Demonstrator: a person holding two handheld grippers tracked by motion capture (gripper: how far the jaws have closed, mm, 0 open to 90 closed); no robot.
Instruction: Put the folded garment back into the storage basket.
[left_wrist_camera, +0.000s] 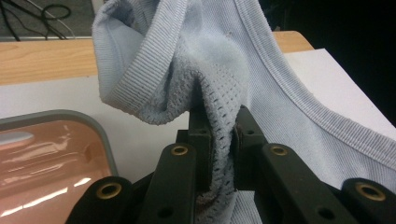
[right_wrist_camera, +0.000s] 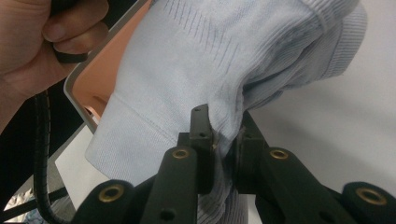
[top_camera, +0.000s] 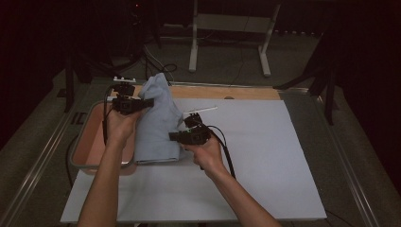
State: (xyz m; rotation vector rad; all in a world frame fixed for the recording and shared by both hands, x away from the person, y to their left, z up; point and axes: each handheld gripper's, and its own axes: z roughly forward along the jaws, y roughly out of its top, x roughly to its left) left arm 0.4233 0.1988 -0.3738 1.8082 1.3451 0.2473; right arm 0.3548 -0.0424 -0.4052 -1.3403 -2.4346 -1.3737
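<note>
I am looking down on a white board (top_camera: 265, 156) laid over the table, with a strip of bare wood (top_camera: 227, 91) showing along its far edge; a light blue knit garment (top_camera: 158, 118) is being held up off the board between my two tools, its upper part standing tall and its lower hem (top_camera: 158, 158) touching the board just beside the tray (top_camera: 92, 137); the tray is pinkish inside with a grey rim, lying at the left edge of the board.

The left gripper (top_camera: 137, 104) is biting the garment high on its left side, above the tray; in the left gripper view its jaws are clamping a fold of the open-mesh part of the garment (left_wrist_camera: 224, 116), with a ribbed band (left_wrist_camera: 140, 70) curling over to the left and another ribbed edge running down to the right; the tray's corner (left_wrist_camera: 100, 128) is sitting at the lower left there.

The right gripper (top_camera: 182, 136) is gripping the garment lower down, on its right side, near the hem; in the right gripper view its jaws are pinching a pleat of the smooth knit (right_wrist_camera: 196, 70); the left hand (right_wrist_camera: 42, 42) is showing at the upper left, fist around its handle, with the black cable (right_wrist_camera: 39, 154) hanging below it and the tray's rim (right_wrist_camera: 79, 88) just behind the cloth.
</note>
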